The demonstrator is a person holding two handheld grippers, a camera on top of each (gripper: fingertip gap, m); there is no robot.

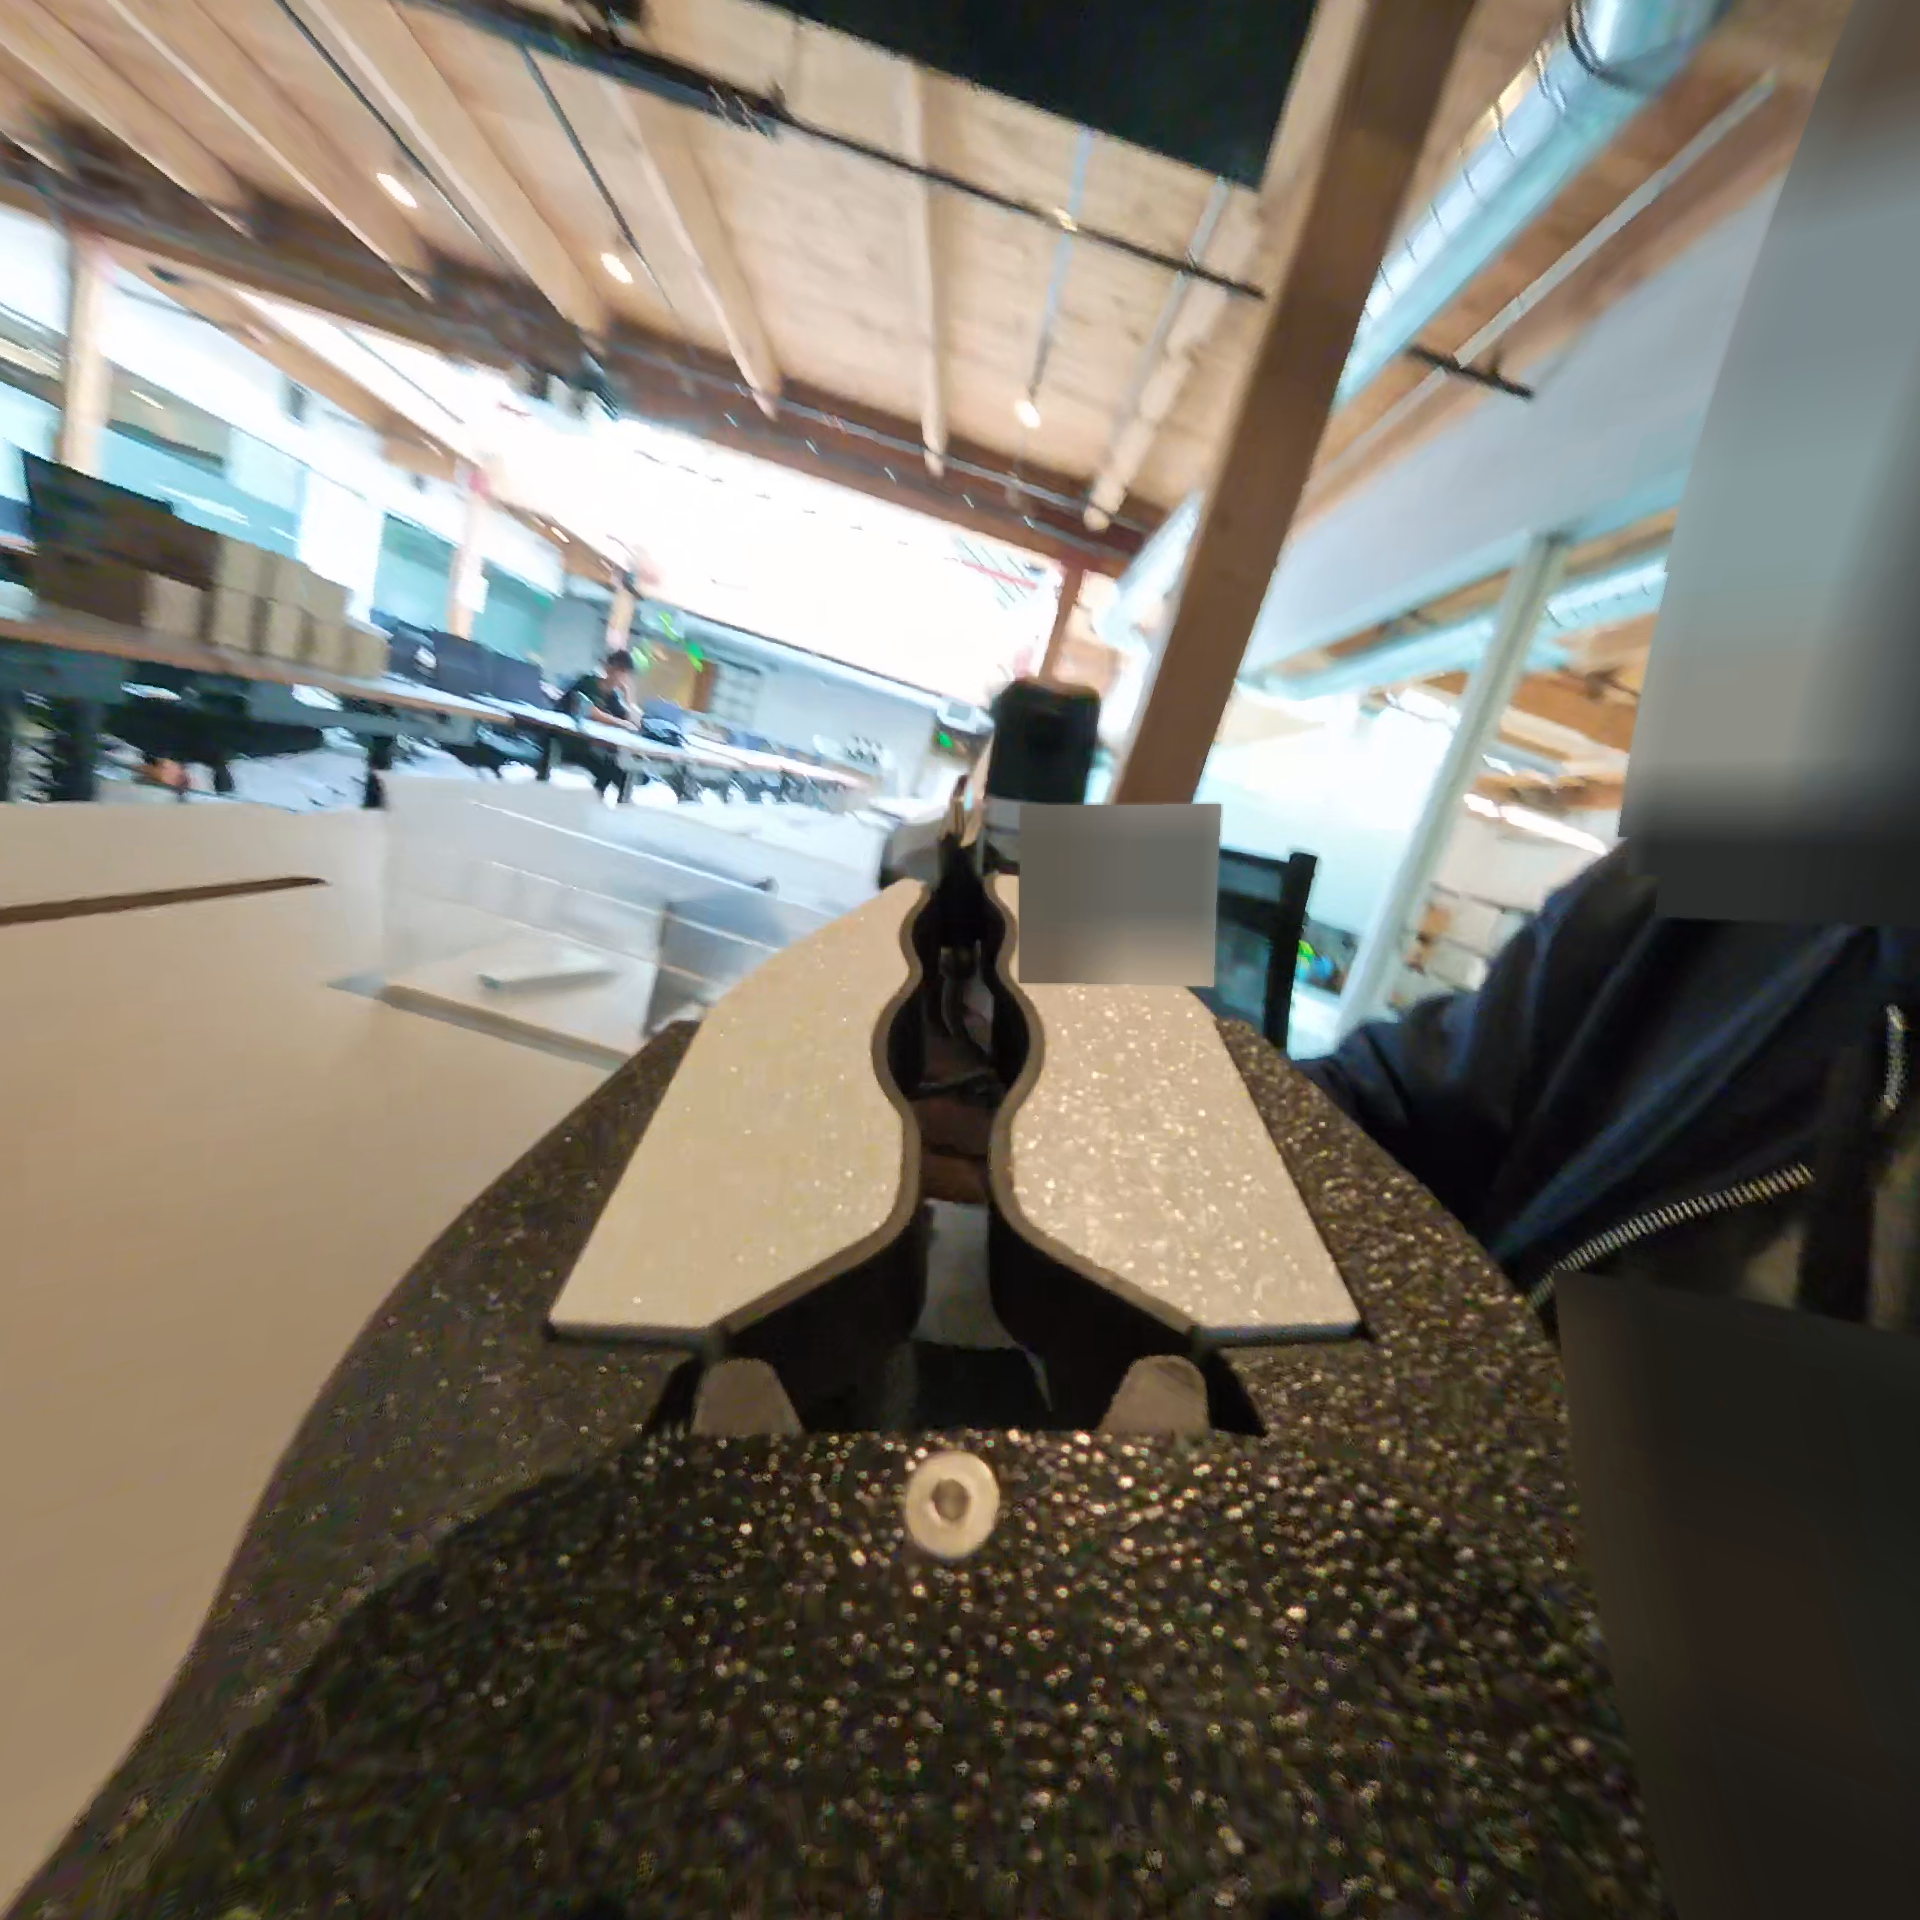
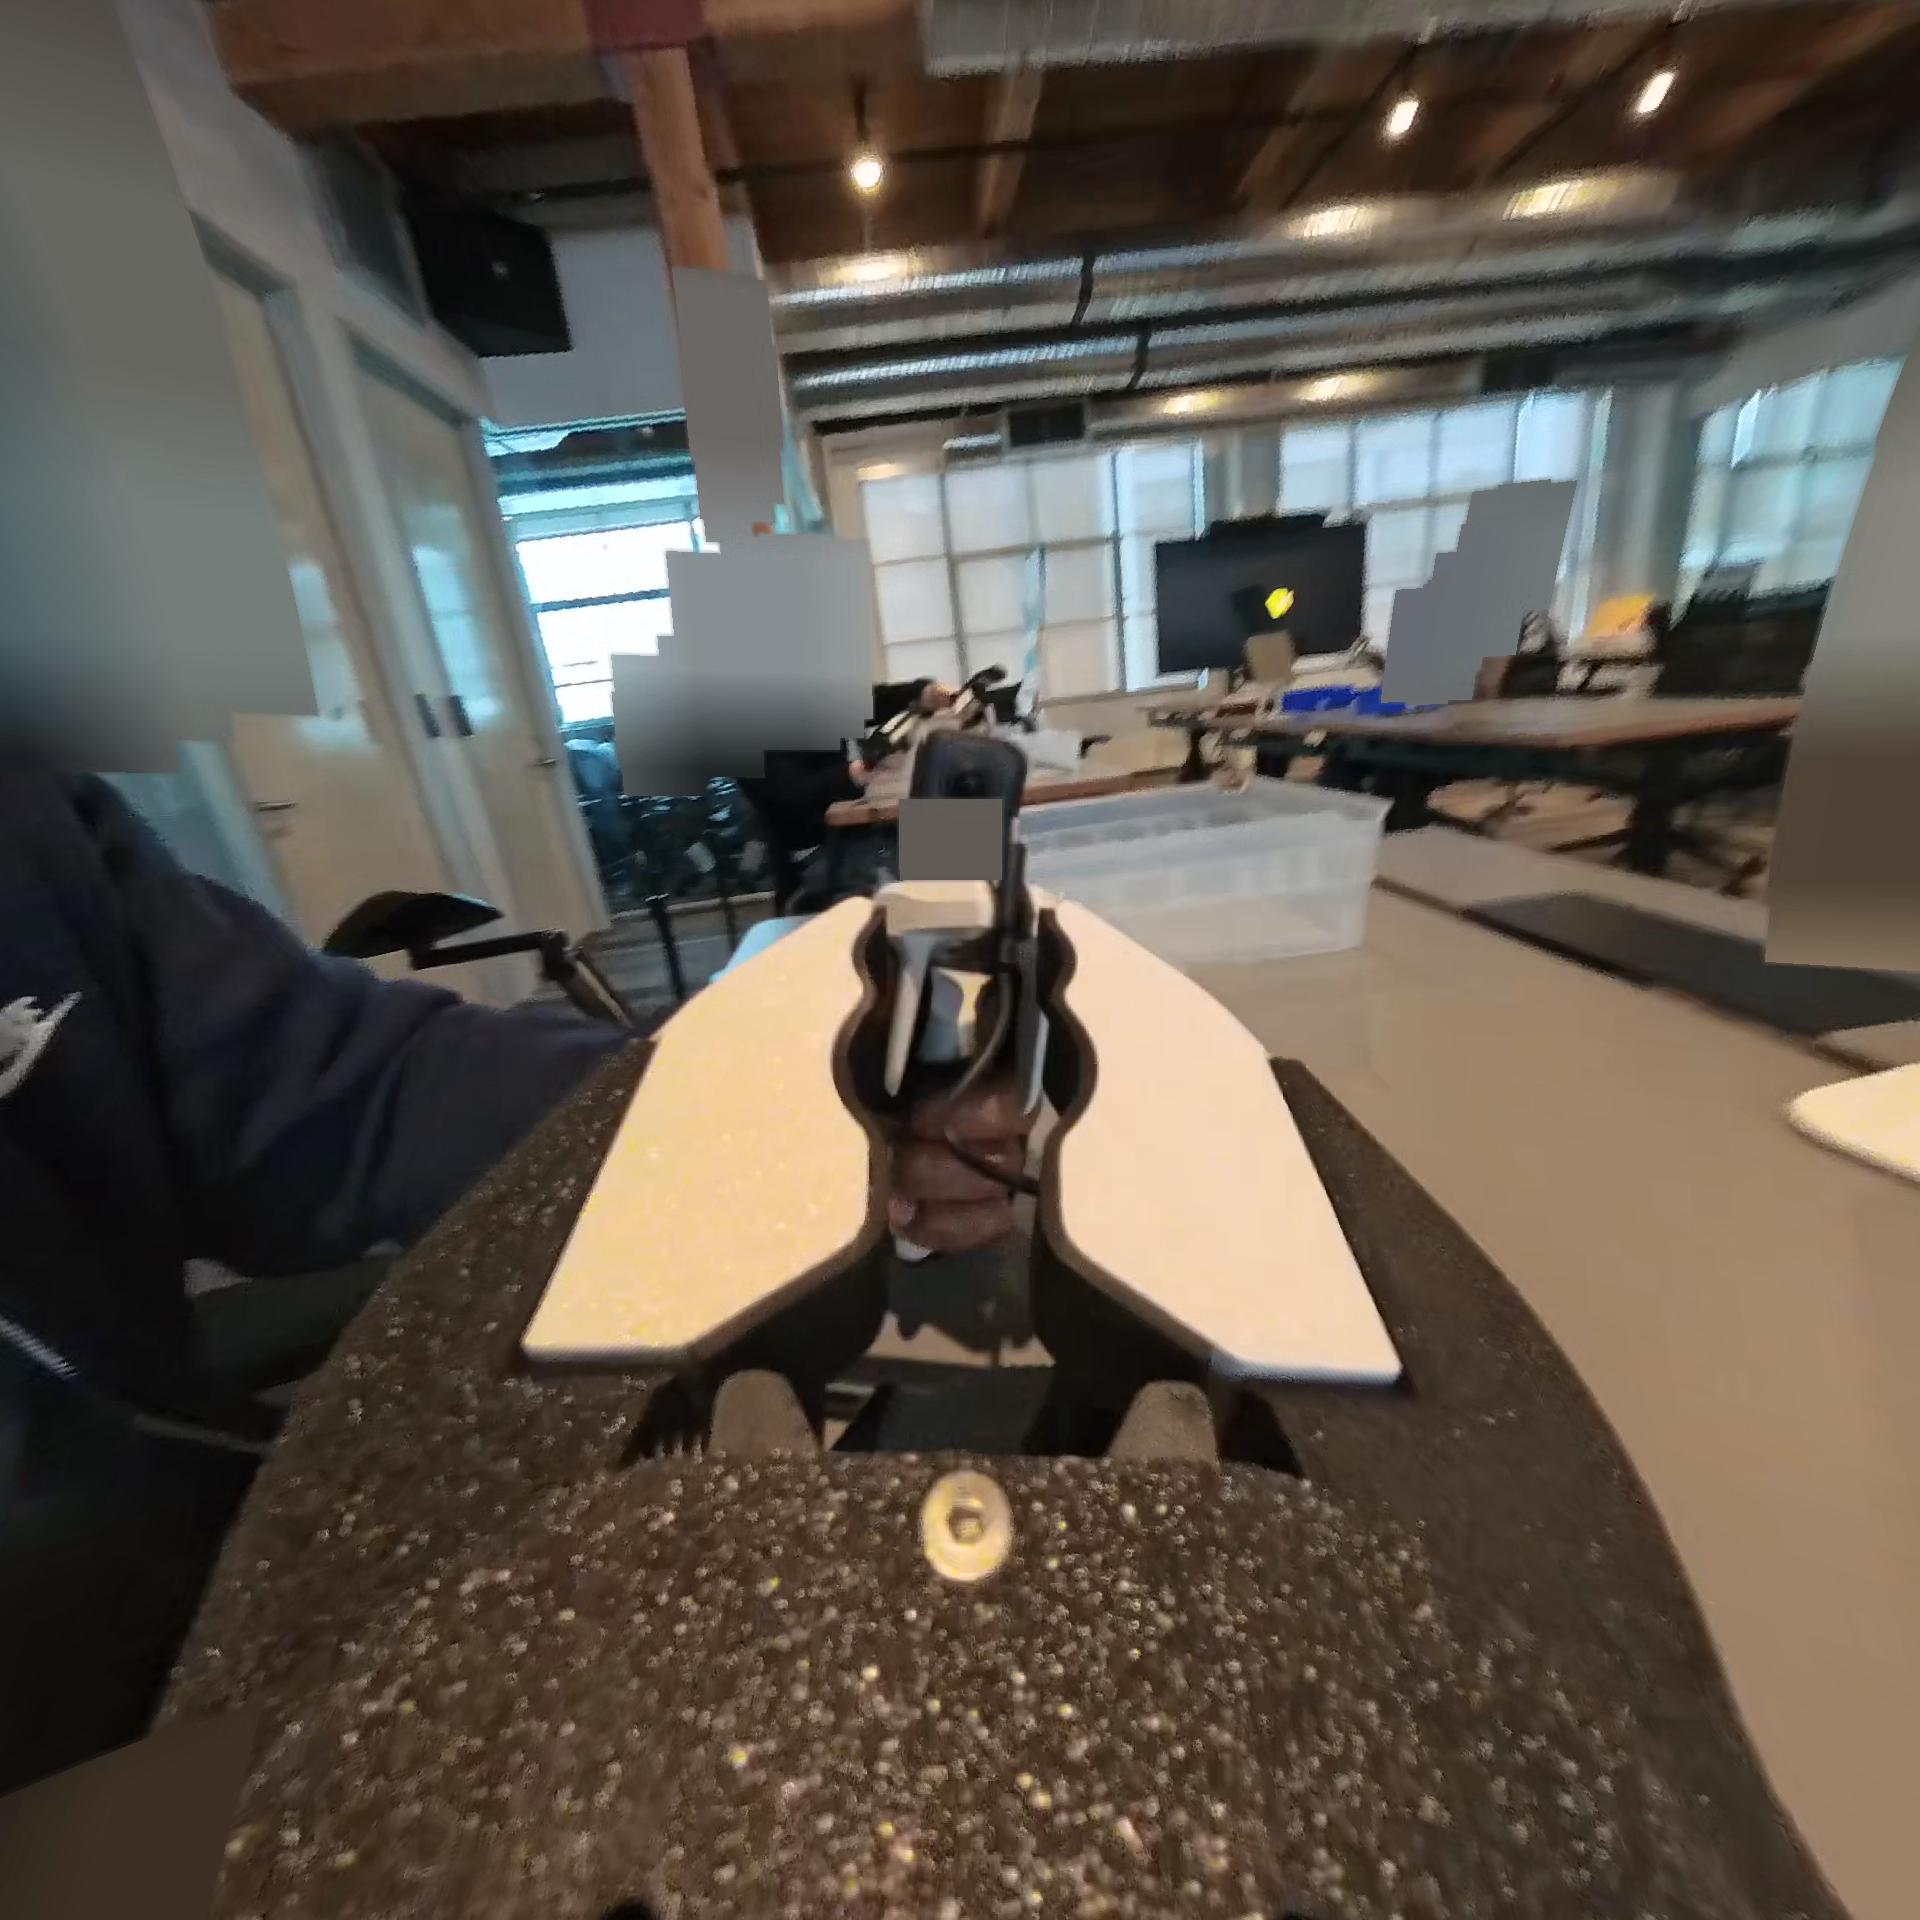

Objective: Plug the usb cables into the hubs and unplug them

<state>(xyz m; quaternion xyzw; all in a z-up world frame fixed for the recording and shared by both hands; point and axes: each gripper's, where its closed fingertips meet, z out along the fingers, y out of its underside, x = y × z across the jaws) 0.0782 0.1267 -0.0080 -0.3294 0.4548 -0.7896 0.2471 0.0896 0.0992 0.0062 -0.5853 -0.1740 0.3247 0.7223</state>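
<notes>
2 grippers face each other above the table (image 2: 1558,1195) — bin (image 2: 1195,873) behind the left gripper (image 2: 961,925), sleeve (image 1: 1558,1091) right of the right gripper (image 1: 961,894).

- The other gripper (image 1: 961,935) shows only as a thin dark slice between the left fingers (image 1: 769,1122).
- The hand (image 2: 961,1174) is mostly covered by the right fingers (image 2: 727,1153).
- The sleeve (image 1: 1621,1081) is cut by the picture edge.
- No cables or hubs can be made out.
</notes>
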